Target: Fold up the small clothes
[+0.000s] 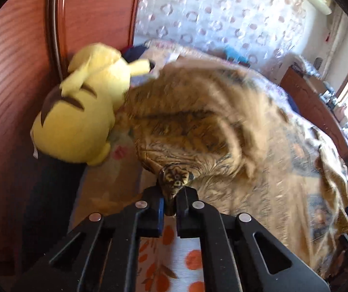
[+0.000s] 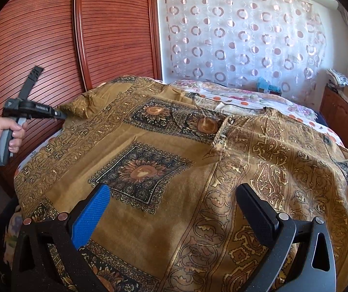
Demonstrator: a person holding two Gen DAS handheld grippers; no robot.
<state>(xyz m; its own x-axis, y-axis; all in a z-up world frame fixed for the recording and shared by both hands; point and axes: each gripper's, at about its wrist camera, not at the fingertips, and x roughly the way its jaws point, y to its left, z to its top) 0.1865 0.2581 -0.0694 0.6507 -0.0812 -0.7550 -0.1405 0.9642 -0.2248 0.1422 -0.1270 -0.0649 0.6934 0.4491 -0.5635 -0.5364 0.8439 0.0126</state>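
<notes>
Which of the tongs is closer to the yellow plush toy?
Left. The left tongs grip the brown patterned garment just beside the yellow plush toy; the right tongs hover open over the garment's opposite side.

Both grippers are black with round silver screws; the right gripper (image 2: pixel 171 209) has one blue pad; the hand (image 2: pixel 11 133), lower left, shows a grey sleeve, maybe wool

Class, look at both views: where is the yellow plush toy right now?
The yellow plush toy shows only in the left wrist view, at left, lying on the bed against the red-brown wardrobe, beside the brown patterned garment pinched by the left gripper.
</notes>
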